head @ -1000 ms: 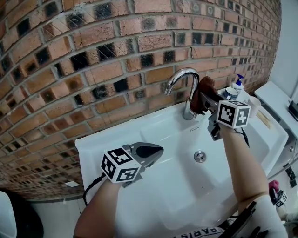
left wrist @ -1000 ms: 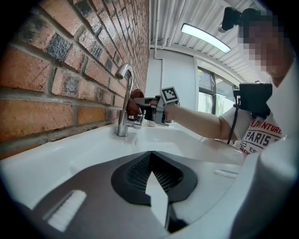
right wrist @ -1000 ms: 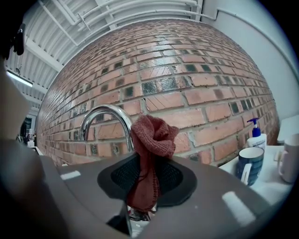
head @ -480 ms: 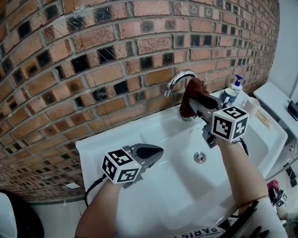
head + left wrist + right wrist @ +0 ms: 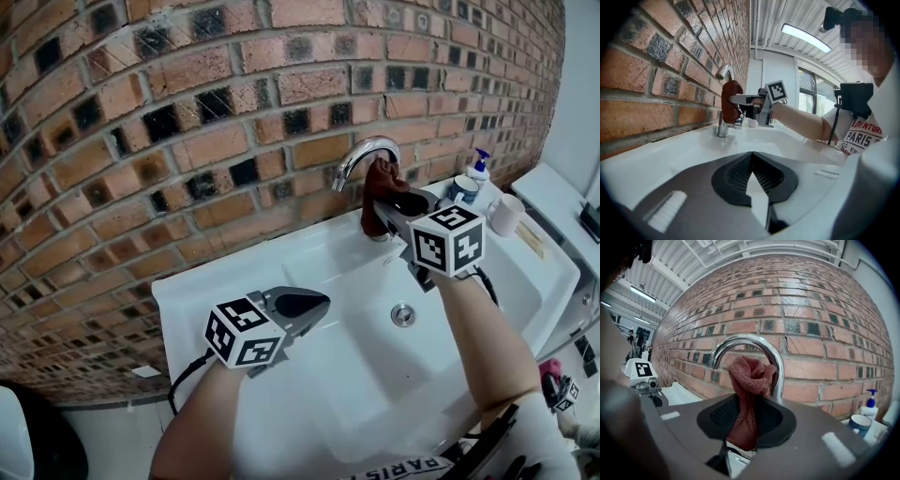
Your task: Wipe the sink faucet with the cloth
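A brick wall (image 5: pixel 187 141) stands behind the white sink (image 5: pixel 309 384). The left gripper (image 5: pixel 305 302), jaws together and empty, is over the sink's left side. The right gripper (image 5: pixel 382 214) clamps the red-brown cloth (image 5: pixel 379 184) against the curved faucet (image 5: pixel 360 154)

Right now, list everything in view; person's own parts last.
White ceramic sink: one, white, centre.
Brick wall: one, red-brown, behind the sink.
Curved chrome faucet: one, silver, sink's back edge.
Knitted cloth: one, rust-red, against the faucet.
Pump bottle: one, blue-topped, sink's right back corner.
Blue-rimmed cup: one, blue and white, beside the bottle.
White cup: one, white, right of it.
Left gripper: one, grey, shut, over the sink's left side.
Right gripper: one, grey, shut on the cloth.
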`<state>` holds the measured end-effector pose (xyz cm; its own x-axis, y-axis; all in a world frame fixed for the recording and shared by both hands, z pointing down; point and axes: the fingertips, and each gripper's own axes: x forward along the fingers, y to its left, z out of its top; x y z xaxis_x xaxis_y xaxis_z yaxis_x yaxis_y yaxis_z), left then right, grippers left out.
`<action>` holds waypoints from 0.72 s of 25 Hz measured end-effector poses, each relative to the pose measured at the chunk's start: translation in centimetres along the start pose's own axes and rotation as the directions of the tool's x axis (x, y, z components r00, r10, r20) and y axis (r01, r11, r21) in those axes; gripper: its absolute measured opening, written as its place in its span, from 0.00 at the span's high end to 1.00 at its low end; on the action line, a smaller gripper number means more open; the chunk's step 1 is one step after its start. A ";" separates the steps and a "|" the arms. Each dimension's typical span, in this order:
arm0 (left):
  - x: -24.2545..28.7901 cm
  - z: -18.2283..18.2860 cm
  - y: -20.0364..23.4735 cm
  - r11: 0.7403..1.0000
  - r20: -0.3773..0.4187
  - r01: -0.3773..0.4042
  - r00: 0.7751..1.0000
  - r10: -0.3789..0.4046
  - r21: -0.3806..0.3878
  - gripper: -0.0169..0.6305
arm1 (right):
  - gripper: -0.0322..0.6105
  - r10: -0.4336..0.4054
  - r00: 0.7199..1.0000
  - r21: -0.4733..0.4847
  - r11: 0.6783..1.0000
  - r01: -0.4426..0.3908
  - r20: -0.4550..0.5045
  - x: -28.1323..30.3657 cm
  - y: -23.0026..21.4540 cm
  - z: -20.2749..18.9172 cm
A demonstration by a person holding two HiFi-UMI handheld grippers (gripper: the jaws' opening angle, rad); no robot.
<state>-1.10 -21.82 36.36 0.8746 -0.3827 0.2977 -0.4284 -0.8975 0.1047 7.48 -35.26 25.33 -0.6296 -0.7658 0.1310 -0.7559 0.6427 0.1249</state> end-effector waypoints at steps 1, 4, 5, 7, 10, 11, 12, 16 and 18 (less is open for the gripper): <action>0.0 0.0 0.0 1.000 0.000 0.000 1.000 0.000 0.000 0.96 | 0.80 -0.007 1.000 -0.004 1.000 0.006 -0.017 0.1 -0.3 -0.5; 0.0 0.0 0.0 1.000 0.001 -0.001 1.000 0.001 0.000 0.96 | 0.80 -0.019 0.999 -0.001 1.000 0.019 -0.048 0.5 -0.8 -1.7; 0.0 0.1 0.0 1.000 0.001 0.000 1.000 0.000 0.000 0.96 | 0.80 -0.023 0.998 0.003 1.000 0.023 -0.051 0.6 -1.0 -2.0; 0.0 0.1 0.0 1.000 0.001 0.000 1.000 0.000 0.000 0.96 | 0.80 -0.031 0.998 0.010 0.999 0.032 -0.052 0.7 -1.2 -2.1; 0.0 0.1 0.0 1.000 0.001 -0.001 1.000 0.001 0.000 0.96 | 0.80 -0.052 0.997 0.002 0.999 0.052 -0.060 0.7 -1.6 -2.1; 0.0 0.1 0.0 1.000 0.001 -0.001 1.000 0.001 0.000 0.96 | 0.80 -0.056 0.996 0.005 0.998 0.056 -0.063 0.7 -1.8 -2.1; 0.0 0.1 0.0 1.000 0.001 0.000 1.000 0.000 0.000 0.96 | 0.80 -0.058 0.996 0.010 0.998 0.058 -0.064 0.7 -1.9 -2.2; 0.0 0.0 0.0 1.000 0.001 0.000 1.000 0.000 0.000 0.96 | 0.80 -0.065 0.996 0.012 0.998 0.066 -0.067 0.8 -2.0 -2.2; 0.0 0.0 0.0 1.000 0.001 0.001 1.000 -0.001 0.000 0.96 | 0.80 -0.068 0.996 0.015 0.997 0.069 -0.065 0.7 -2.0 -2.0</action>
<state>-1.09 -21.82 36.32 0.8751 -0.3823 0.2968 -0.4278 -0.8978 0.1049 8.89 -37.03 27.17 -0.5637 -0.8048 0.1860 -0.8003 0.5879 0.1184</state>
